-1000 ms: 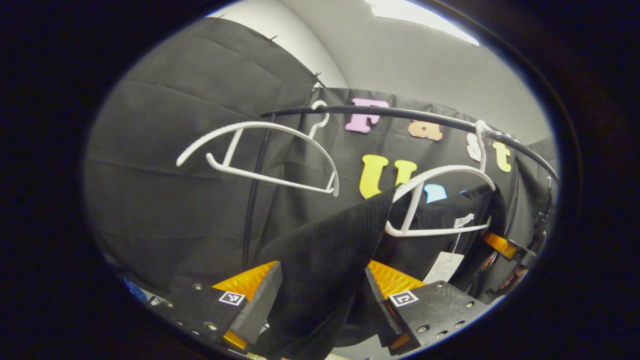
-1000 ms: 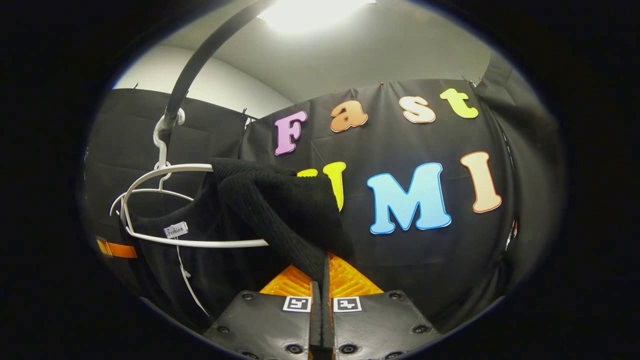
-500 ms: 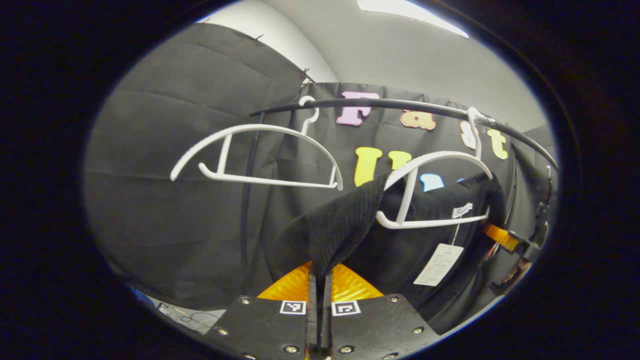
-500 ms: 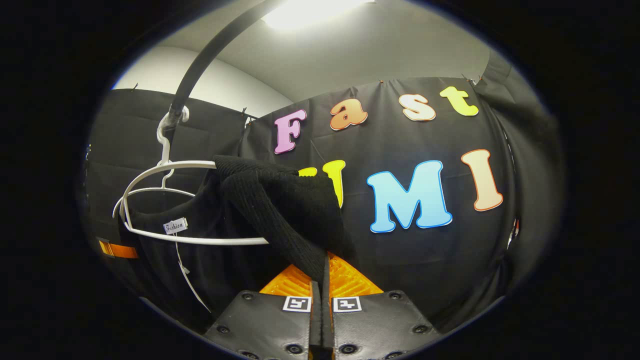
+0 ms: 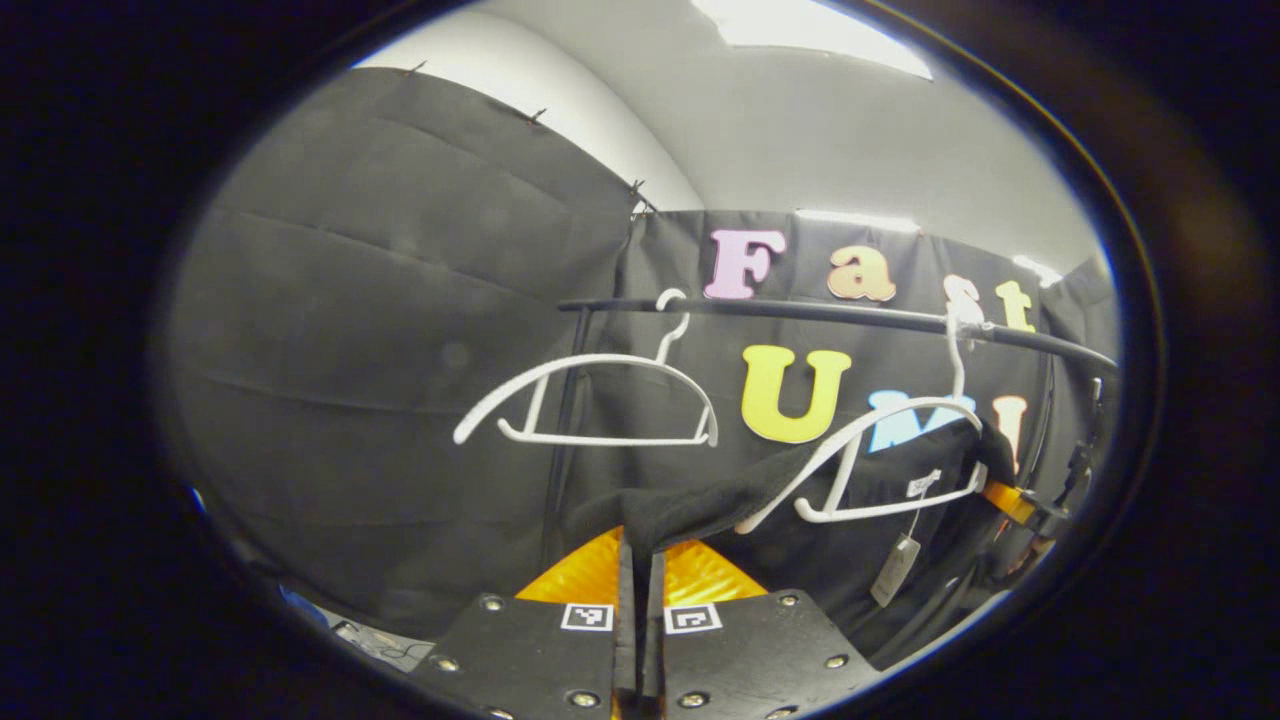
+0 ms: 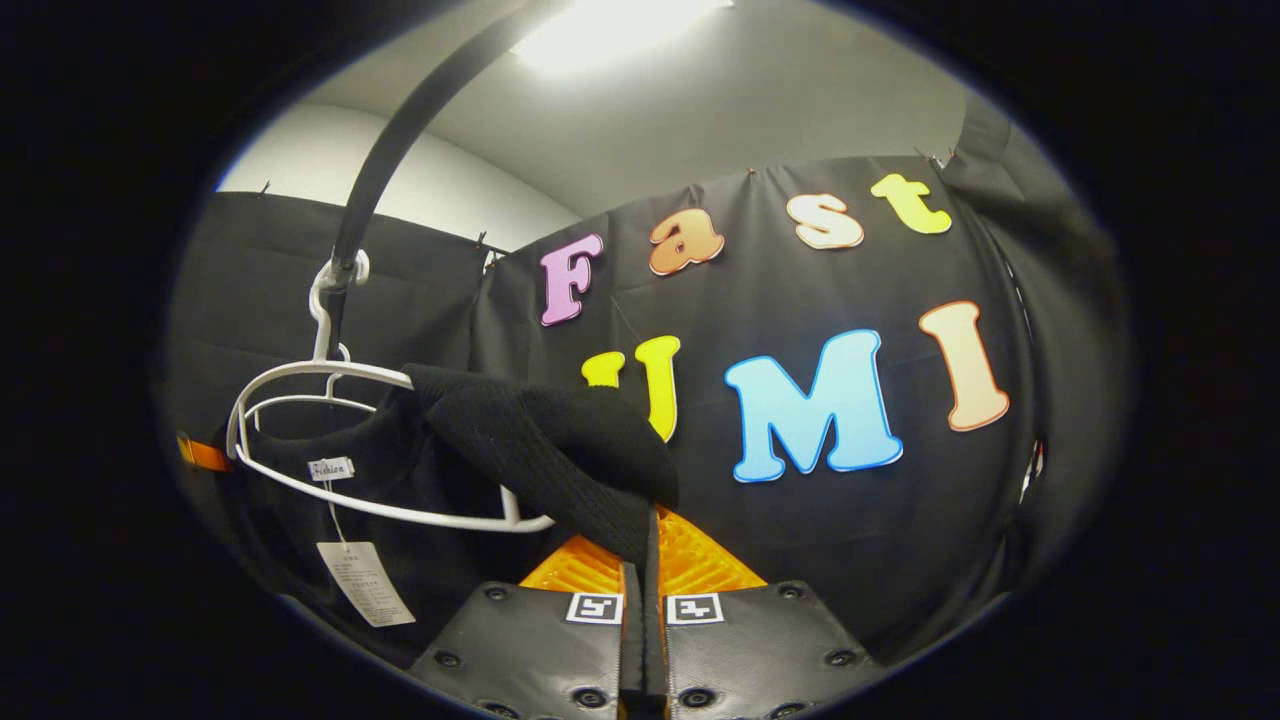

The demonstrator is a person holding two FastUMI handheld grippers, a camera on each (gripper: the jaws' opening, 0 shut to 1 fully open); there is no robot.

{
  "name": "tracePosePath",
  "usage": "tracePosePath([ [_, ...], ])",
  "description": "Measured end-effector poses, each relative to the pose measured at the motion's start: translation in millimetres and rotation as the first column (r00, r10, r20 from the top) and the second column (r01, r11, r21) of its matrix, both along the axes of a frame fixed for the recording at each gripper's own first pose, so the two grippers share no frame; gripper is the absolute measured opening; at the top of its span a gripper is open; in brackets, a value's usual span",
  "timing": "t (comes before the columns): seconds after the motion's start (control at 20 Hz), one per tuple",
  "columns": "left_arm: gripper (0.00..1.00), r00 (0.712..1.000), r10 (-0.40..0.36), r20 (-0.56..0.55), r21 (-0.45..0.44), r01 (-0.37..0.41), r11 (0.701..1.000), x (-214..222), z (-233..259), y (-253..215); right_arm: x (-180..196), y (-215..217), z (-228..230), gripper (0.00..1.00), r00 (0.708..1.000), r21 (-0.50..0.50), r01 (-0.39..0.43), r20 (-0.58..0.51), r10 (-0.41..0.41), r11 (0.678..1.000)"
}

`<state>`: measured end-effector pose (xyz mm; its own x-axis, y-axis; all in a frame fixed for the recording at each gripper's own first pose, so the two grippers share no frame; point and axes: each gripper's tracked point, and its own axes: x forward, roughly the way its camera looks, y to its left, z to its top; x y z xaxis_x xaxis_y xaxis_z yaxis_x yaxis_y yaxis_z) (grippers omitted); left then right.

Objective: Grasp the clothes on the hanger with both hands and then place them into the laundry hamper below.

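Note:
A black knit garment (image 5: 700,505) hangs on a white hanger (image 5: 880,450) from the black rail (image 5: 850,317). My left gripper (image 5: 640,560) is shut on the garment's near shoulder, which stretches flat from the hanger toward the fingers. In the right gripper view the same garment (image 6: 540,455) drapes off the white hanger (image 6: 300,400), and my right gripper (image 6: 645,555) is shut on its other shoulder. A paper tag (image 6: 365,583) dangles from the collar. The right gripper (image 5: 1010,500) also shows far right in the left gripper view.
An empty white hanger (image 5: 590,400) hangs on the rail to the left of the loaded one. A black upright post (image 5: 562,420) carries the rail. In the right gripper view the rail (image 6: 400,140) curves overhead.
The left gripper went from open around the shoulder to shut on it, then pulled back and down, drawing the fabric flat. The hanger in the right gripper view tilted and the paper tag swung into sight.

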<state>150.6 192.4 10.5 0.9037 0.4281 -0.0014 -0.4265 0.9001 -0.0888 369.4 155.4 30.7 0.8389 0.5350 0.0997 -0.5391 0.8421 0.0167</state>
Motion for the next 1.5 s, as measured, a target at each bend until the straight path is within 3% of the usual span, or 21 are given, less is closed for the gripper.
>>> tracePosePath([
  [0.25,0.03,1.0,-0.024,-0.009,0.015,0.024,1.0,22.7,4.8,24.4,21.0,-4.3,12.8,0.0,0.996,0.002,0.046,0.07,-0.046,0.999],
  [0.45,0.04,0.998,-0.051,-0.036,-0.039,0.049,0.998,22.0,-12.4,28.2,36.6,6.3,-0.7,0.0,0.992,-0.055,0.072,0.107,-0.066,0.996],
  [0.65,0.04,0.997,-0.064,-0.048,-0.12,0.058,0.991,22.2,-31.0,23.2,46.4,16.6,-26.3,0.02,0.995,-0.107,0.072,0.082,-0.063,0.992],
  [1.0,0.04,0.988,-0.09,-0.128,-0.123,0.074,0.99,14.3,-67.1,23.2,44.0,33.7,-69.8,0.0,0.999,-0.137,0.04,-0.01,-0.042,0.99],
  [1.1,0.03,0.989,-0.095,-0.111,-0.105,0.083,0.991,16.0,-60.9,23.1,42.6,25.8,-56.5,0.02,0.998,-0.127,0.065,0.014,-0.063,0.99],
  [1.3,0.04,0.997,-0.074,-0.033,-0.059,0.072,0.996,32.9,-25.2,22.7,49.4,8.9,-13.4,0.05,0.994,0.002,0.104,0.036,-0.104,0.995],
  [1.35,0.03,0.997,-0.072,0.007,-0.061,0.072,0.996,41.9,-12.9,23.4,50.9,1.5,0.6,0.0,0.99,0.016,0.125,0.065,-0.126,0.992],
  [1.5,0.04,0.995,-0.069,0.075,-0.053,0.073,0.996,56.5,14.3,24.9,57.6,-4.8,20.7,0.0,0.98,0.047,0.158,0.116,-0.162,0.986],
])
